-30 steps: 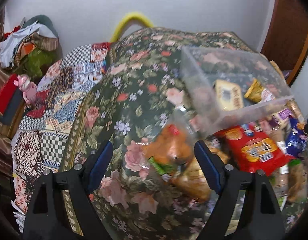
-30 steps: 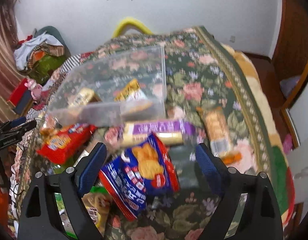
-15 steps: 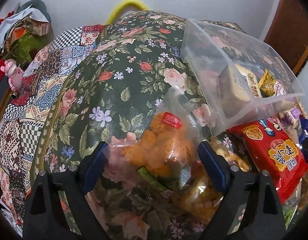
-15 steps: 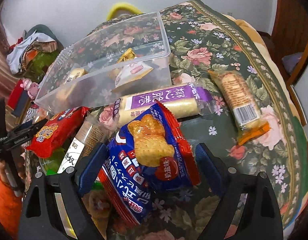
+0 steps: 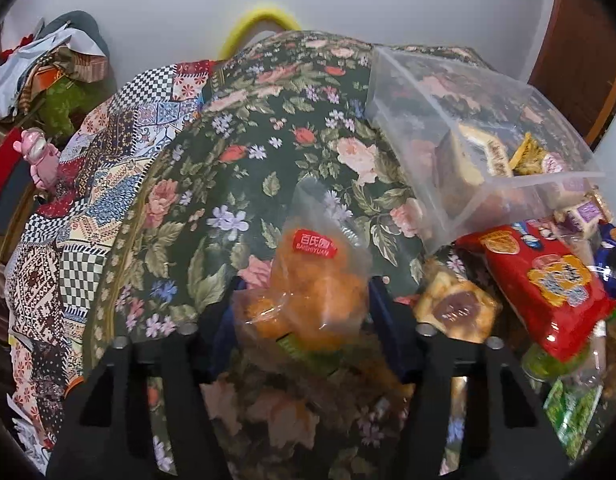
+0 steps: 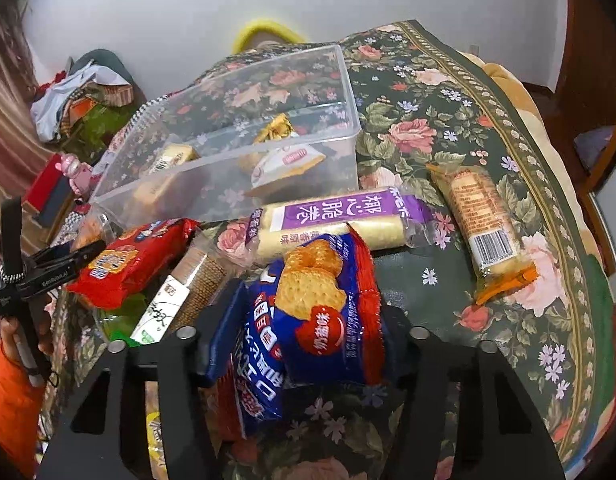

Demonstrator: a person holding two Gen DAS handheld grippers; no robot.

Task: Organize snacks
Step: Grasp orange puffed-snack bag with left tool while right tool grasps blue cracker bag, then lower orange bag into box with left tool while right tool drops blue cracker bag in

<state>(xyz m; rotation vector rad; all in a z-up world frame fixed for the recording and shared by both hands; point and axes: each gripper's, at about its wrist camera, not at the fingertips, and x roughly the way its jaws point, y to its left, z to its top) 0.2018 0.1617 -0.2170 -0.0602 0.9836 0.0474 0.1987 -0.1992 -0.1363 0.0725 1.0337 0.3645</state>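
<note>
My left gripper (image 5: pixel 304 300) is shut on a clear bag of orange snacks (image 5: pixel 311 280) with a red label, on the floral cloth. My right gripper (image 6: pixel 308 316) is shut on a blue and red biscuit pack (image 6: pixel 308 328). A clear plastic box (image 5: pixel 479 148) stands at the upper right of the left wrist view, and it also shows in the right wrist view (image 6: pixel 244 128), holding a few small wrapped snacks. The left gripper shows at the left edge of the right wrist view (image 6: pixel 84 250).
A red snack pack (image 6: pixel 132 260), a purple-labelled roll pack (image 6: pixel 339 220), a brown biscuit sleeve (image 6: pixel 188 292) and an orange-ended biscuit pack (image 6: pixel 483 224) lie on the floral cloth (image 6: pixel 467 120). A jam pastry pack (image 5: pixel 455 308) lies by the left gripper. Clutter and a pink toy (image 5: pixel 38 156) sit off the left edge.
Both grippers have moved down and closed: the left onto the orange snack bag, the right onto the blue biscuit pack.
</note>
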